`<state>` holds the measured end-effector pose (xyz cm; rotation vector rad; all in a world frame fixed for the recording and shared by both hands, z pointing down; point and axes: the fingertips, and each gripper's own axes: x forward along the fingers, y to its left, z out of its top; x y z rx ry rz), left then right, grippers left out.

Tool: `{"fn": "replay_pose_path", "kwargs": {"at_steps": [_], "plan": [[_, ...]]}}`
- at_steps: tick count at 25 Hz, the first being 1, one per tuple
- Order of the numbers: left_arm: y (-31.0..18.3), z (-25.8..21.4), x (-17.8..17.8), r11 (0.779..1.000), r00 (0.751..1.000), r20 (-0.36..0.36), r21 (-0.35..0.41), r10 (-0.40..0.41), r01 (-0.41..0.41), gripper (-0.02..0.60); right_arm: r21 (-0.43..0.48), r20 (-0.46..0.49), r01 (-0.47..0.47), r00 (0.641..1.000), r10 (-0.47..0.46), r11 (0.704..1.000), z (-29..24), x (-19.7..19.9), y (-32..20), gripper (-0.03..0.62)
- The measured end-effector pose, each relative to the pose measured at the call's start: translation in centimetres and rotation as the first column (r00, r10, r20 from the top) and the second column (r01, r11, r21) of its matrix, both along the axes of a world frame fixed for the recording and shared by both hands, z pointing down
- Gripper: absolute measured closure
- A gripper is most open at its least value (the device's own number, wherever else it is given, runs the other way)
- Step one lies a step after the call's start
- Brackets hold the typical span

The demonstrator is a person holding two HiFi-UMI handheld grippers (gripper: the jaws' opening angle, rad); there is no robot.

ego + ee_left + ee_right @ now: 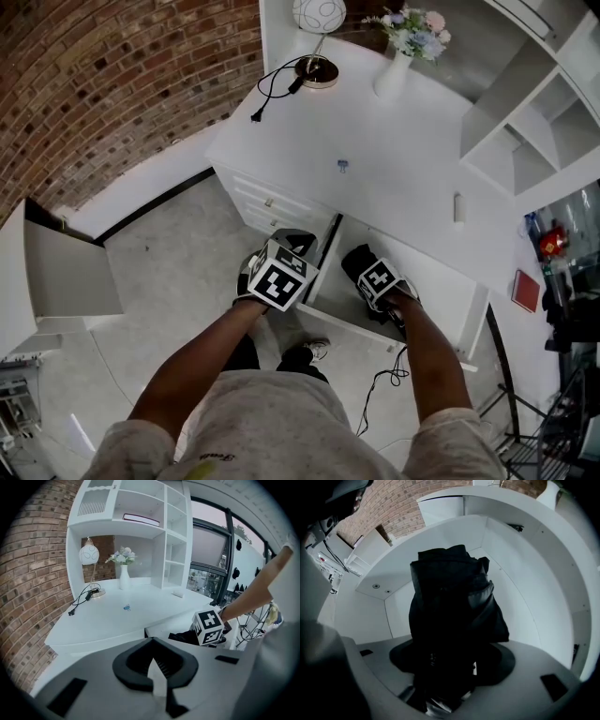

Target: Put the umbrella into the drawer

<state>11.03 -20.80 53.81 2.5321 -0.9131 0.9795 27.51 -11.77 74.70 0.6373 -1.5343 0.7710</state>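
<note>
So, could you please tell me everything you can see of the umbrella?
The umbrella is black and folded into a short, thick bundle of soft, creased cloth with a faint sheen. The right tongs are shut on its near end, and it points away from them into the open white drawer, between its walls. Whether its far end rests on the drawer floor cannot be told. Its handle is hidden.

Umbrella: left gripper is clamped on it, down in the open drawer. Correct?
No. It is the right gripper that is clamped on the umbrella, down in the open drawer; the right gripper view shows it. The left gripper holds nothing.
</note>
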Motion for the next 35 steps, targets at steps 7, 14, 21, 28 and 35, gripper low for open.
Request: {"fn": "replay_pose_path", "kwargs": {"at_steps": [7,14,21,28,35], "plan": [[0.3,-0.3,0.8,0.999,1.000,-0.003,0.005,0.031,-0.031,0.588,0.005,0.016,-0.020,1.000,0.020,1.000,-1.2,0.0,-0.1,0.324],[0.2,-1.2,2.0,0.998,0.997,-0.034,0.021,0.066,-0.066,0.588,0.042,0.022,-0.053,0.998,0.053,0.998,-3.5,0.3,-0.4,0.326],[-0.5,-3.1,2.9,0.992,0.992,-0.066,0.064,0.112,-0.108,0.588,0.112,0.046,-0.136,0.990,0.131,0.984,-6.6,0.5,-1.4,0.326],[-0.7,-3.2,2.9,0.993,0.989,-0.098,0.046,0.111,-0.107,0.588,0.158,0.084,-0.226,0.973,0.215,0.961,-9.7,1.1,-1.7,0.329],[-1.6,-4.2,2.4,0.991,0.985,-0.116,0.060,0.126,-0.119,0.588,0.260,0.163,-0.326,0.942,0.292,0.909,-13.6,0.3,-3.0,0.333]]}}
